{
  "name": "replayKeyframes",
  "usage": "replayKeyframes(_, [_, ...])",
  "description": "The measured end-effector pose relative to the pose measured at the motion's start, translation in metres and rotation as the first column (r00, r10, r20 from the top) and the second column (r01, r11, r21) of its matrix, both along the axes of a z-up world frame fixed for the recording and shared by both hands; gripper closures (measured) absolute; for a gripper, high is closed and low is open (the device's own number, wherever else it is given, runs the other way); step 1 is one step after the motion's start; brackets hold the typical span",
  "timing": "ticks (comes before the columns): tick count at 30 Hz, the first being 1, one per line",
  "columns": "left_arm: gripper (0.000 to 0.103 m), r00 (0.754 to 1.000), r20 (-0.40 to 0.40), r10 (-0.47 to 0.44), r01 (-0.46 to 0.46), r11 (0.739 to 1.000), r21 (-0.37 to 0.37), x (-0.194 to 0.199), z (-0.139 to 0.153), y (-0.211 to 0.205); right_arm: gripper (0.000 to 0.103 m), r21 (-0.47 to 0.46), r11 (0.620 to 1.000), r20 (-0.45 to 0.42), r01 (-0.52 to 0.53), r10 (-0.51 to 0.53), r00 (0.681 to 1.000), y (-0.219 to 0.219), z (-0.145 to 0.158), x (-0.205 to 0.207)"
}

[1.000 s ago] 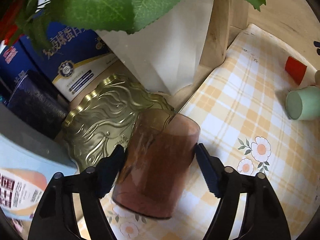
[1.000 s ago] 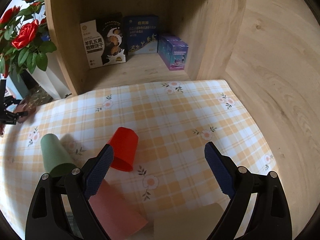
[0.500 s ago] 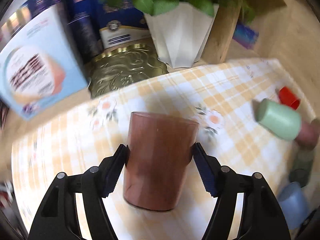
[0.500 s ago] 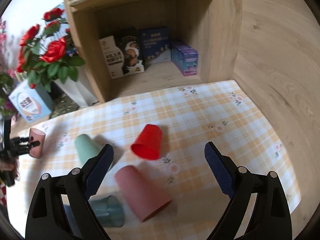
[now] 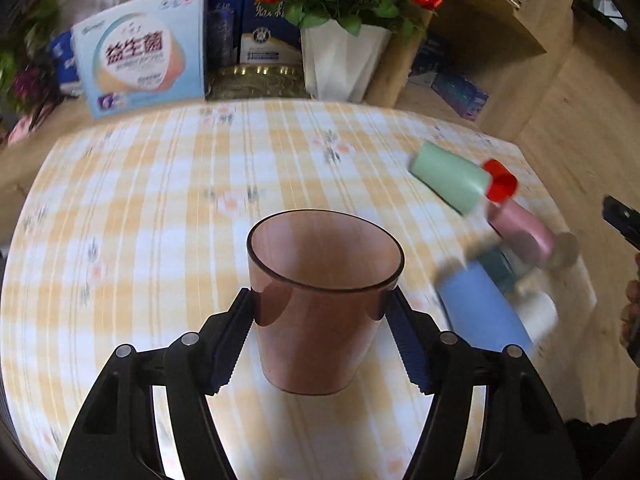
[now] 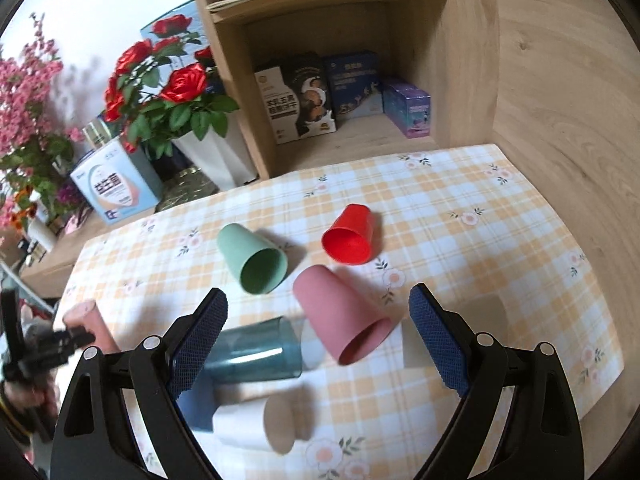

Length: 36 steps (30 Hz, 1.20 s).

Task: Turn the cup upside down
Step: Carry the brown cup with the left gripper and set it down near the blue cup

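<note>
My left gripper is shut on a translucent brown cup, held mouth up above the checked tablecloth. The same cup shows small at the far left of the right wrist view. My right gripper is open and empty above a cluster of cups lying on their sides: a pink cup, a teal clear cup, a green cup and a red cup.
A white cup and a dark blue cup lie near my right gripper. A white vase of red roses, a blue-white box and a gold tin stand at the table's back. A wooden shelf holds boxes.
My left gripper closed on the brown cup, carried it from beside the gold tin out over the table and turned it mouth up. My right gripper rose and pulled back over the cups.
</note>
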<state>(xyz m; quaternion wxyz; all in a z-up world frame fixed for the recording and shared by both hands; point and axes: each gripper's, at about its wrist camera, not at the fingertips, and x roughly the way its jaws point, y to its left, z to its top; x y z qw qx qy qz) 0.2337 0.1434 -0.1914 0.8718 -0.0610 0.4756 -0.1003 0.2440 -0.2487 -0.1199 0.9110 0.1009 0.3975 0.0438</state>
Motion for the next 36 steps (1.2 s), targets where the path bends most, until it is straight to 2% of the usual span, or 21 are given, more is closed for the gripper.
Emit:
replayKeyframes(5, [0.038,0.999,-0.052,-0.012,0.009,0.998,-0.055,-0.051,0.002,-0.014,0.014,0.024,0.999,0.013,-0.022,0.022,1.000,0.005,0.002,-0.015])
replayKeyframes(8, [0.038,0.995,-0.100,0.000,-0.012,0.993,-0.118,-0.075,-0.006,-0.023,0.014,0.036,0.999,0.010,-0.035,0.035,0.999,0.009,0.000,-0.022])
replayKeyframes(11, [0.038,0.986,-0.162,0.036,-0.071,0.974,-0.215,-0.090,-0.020,-0.028,0.014,0.046,0.998,0.002,-0.047,0.047,0.999,0.012,-0.002,-0.027])
replayKeyframes(17, [0.038,0.972,-0.200,0.121,-0.182,0.928,-0.324,-0.089,-0.042,-0.033,0.014,0.044,0.996,-0.013,-0.071,0.072,0.997,0.020,-0.007,-0.033])
replayKeyframes(24, [0.038,0.956,-0.218,0.195,-0.266,0.892,-0.366,-0.072,-0.053,-0.027,0.014,0.038,0.994,-0.016,-0.103,0.103,0.995,0.032,-0.011,-0.039])
replayKeyframes(28, [0.038,0.956,-0.207,0.207,-0.270,0.899,-0.345,-0.068,-0.057,-0.025,0.014,0.026,0.993,-0.004,-0.116,0.117,0.993,0.040,-0.013,-0.045])
replayKeyframes(36, [0.038,0.956,-0.187,0.227,-0.280,0.898,-0.340,-0.069,-0.064,-0.019,0.014,-0.003,0.988,0.023,-0.154,0.154,0.988,0.060,-0.018,-0.058])
